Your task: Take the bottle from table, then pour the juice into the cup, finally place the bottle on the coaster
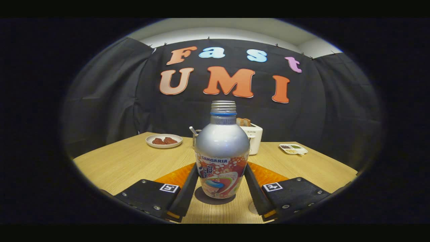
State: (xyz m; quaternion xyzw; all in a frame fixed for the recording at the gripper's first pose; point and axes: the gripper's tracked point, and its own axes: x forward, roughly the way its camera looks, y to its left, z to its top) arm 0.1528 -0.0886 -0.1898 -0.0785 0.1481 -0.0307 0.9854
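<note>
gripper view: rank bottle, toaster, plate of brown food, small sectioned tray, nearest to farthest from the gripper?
1. bottle, upright between the fingers of the gripper
2. toaster, just behind the bottle
3. plate beyond on one side, sectioned tray on the other: too close to call

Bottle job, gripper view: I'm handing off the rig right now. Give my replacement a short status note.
Gripper: jaws on either side of the bottle, apparently touching its lower body; firm grip unconfirmed.
Bottle: upright on the table, uncapped, a dark round coaster under its base.
Behind it: an orange mat, a toaster, a plate.
Done: approach.
Left: lift, locate the cup, pour, set the bottle on the coaster.
</note>
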